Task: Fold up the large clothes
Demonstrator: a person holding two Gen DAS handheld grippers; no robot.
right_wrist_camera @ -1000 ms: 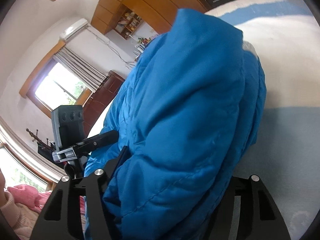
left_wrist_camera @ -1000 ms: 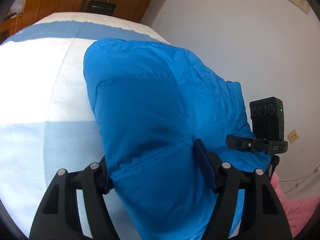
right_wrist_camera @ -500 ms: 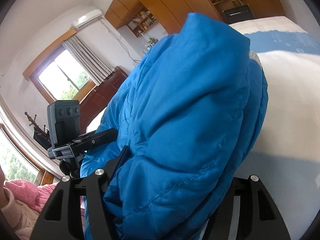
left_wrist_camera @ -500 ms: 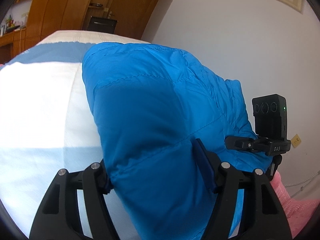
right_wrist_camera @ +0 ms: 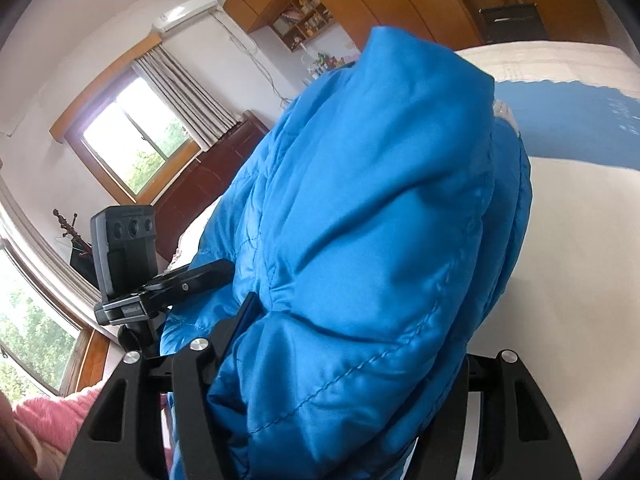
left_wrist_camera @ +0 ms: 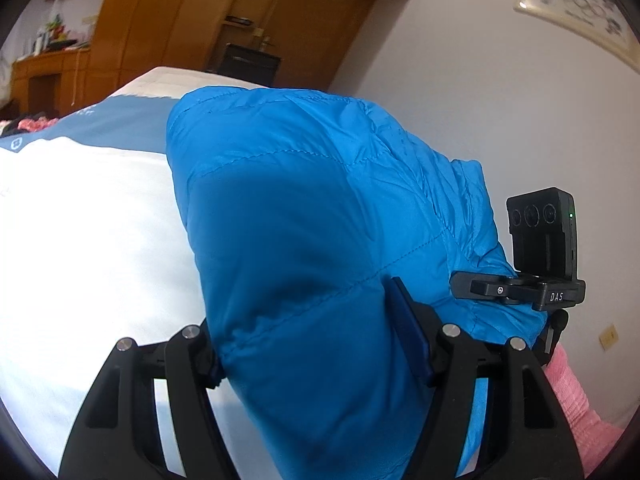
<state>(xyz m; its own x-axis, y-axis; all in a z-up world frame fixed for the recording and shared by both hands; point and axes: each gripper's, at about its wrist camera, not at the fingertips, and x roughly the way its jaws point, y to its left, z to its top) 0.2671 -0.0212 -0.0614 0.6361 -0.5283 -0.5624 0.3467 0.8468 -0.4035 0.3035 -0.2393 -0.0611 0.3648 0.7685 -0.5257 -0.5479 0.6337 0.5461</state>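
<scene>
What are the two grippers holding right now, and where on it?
Both hold the blue jacket: the left gripper and the right gripper each clamp a bunched quilted edge between their fingers.

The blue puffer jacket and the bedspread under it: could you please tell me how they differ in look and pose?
The blue puffer jacket is one solid bright blue; the bedspread is white with a blue band. The jacket is quilted and bunched, clamped by the left gripper and the right gripper; the bedspread lies flat. Both are soft fabric.
</scene>
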